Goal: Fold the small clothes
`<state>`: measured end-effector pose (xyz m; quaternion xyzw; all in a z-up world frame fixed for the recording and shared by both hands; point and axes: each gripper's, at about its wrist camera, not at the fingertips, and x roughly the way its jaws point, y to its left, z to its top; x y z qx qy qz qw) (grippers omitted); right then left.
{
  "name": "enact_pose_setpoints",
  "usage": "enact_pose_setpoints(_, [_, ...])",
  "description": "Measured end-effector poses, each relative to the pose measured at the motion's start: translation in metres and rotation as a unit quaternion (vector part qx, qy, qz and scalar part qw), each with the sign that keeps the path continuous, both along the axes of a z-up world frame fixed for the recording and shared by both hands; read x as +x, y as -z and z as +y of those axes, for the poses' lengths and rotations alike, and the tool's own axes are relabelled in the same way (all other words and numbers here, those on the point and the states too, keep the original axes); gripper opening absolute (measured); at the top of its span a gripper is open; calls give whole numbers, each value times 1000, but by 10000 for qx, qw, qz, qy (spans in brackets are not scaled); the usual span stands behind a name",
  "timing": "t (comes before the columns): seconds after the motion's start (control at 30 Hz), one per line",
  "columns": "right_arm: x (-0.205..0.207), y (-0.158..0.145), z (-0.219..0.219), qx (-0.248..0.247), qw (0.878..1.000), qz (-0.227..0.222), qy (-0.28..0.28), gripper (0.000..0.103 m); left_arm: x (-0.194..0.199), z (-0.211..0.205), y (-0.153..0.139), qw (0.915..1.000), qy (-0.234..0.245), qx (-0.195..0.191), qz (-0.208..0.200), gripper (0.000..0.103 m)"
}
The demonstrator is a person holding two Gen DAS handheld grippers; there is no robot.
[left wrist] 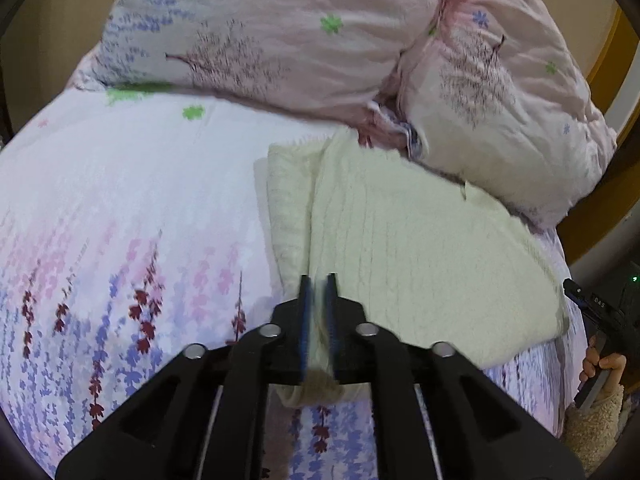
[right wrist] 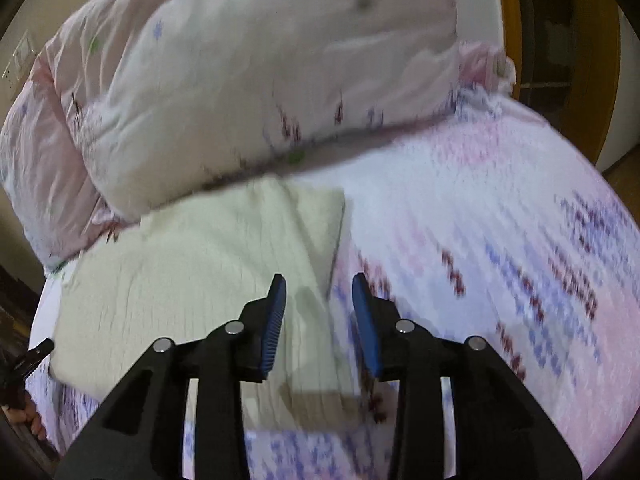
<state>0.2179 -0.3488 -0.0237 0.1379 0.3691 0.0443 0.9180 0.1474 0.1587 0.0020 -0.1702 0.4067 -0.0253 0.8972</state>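
A cream knit garment (left wrist: 404, 248) lies partly folded on the flowered bed sheet (left wrist: 120, 208). My left gripper (left wrist: 319, 284) is shut on the garment's near edge, and a fold of the cloth hangs between its blue pads. In the right wrist view the same garment (right wrist: 192, 264) lies to the left and below. My right gripper (right wrist: 320, 284) is open and empty, hovering over the garment's right edge. The right gripper's body shows at the far right of the left wrist view (left wrist: 600, 316).
Two pink flowered pillows (left wrist: 288, 36) (left wrist: 492, 92) lie against the garment's far edge. A wooden door frame (right wrist: 560, 60) stands at the right. The sheet (right wrist: 500, 240) stretches out to the right of the garment.
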Motion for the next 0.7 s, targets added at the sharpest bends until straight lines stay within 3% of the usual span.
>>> enact_pose_setpoints(0.07, [14, -2, 5, -57, 10000, -5, -76, 35, 2, -5, -6, 9999, -25, 131, -102, 42])
enact_pose_setpoints(0.13, [25, -1, 10, -167, 9997, 46, -145, 35, 4, -11, -11, 9995, -37, 227, -199, 54])
enact_pose_setpoints(0.17, [31, 1, 13, -228, 9995, 71, -185, 35, 6, -16, -12, 9993, -6, 286, -230, 54])
enact_pose_setpoints(0.23, [43, 7, 23, -402, 9985, 186, -315, 22, 10, -22, -13, 9992, 69, 324, -223, 57])
enact_pose_setpoints(0.27, [45, 9, 28, -471, 9979, 219, -374, 4, 13, -25, -13, 9991, 106, 340, -210, 57])
enact_pose_setpoints(0.43, [43, 5, 32, -886, 9959, -190, -10, 4, 22, -34, -4, 9987, 196, 422, -205, 61])
enact_pose_setpoints(0.57, [54, 25, 16, -762, 9960, 370, 289, 4, 26, -36, 5, 9986, 187, 490, -68, 61])
enact_pose_setpoints(0.63, [52, 24, 22, -993, 9941, 347, 281, 6, 26, -35, 9, 9987, 166, 490, -7, 62])
enact_pose_setpoints(0.7, [49, 17, 30, -1126, 9926, 328, 307, 21, 24, -28, 9, 9995, 122, 305, -2, 62])
